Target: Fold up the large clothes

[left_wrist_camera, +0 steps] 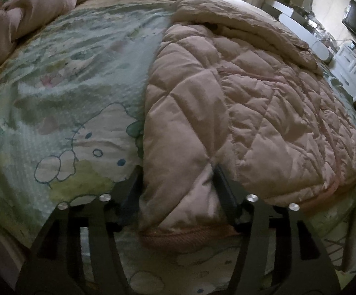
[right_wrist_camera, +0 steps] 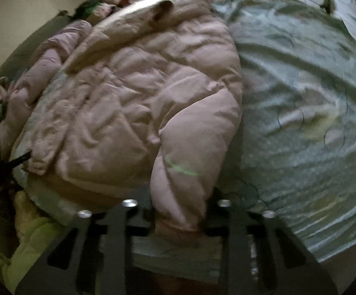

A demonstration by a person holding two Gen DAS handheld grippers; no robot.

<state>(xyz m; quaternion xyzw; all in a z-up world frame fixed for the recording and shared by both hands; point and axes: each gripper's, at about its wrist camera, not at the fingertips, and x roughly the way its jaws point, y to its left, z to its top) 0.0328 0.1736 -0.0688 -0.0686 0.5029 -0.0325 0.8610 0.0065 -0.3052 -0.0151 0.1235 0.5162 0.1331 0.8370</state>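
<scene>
Fingers on the left gripper (left_wrist_camera: 176,186) sit either side of a puffy fold of the pink quilted jacket (left_wrist_camera: 239,103), right at its ribbed hem (left_wrist_camera: 185,237). One dark finger (left_wrist_camera: 223,191) presses into the padding and the other (left_wrist_camera: 131,191) sits at the jacket's edge, so that bit of jacket looks pinched between them, though pretty loosely.

Over in the right wrist view, the right gripper (right_wrist_camera: 179,211) has a sleeve-like roll of the same jacket (right_wrist_camera: 133,113) running down between its fingers, and the fabric bunches narrow where it passes through, so it reads as clamped on the jacket. That view is blurry, so the pads themselves are hard to make out.

The jacket lies spread flat on the bed, on top of a pale green cartoon-print sheet (left_wrist_camera: 74,93), with its hem at the near edge of the bed. Its lighter hood or collar part (left_wrist_camera: 239,22) is at the far end of the jacket. Beyond the jacket, toward the far side of the sheet, a rumpled pink blanket (left_wrist_camera: 30,7) is piled up.
</scene>
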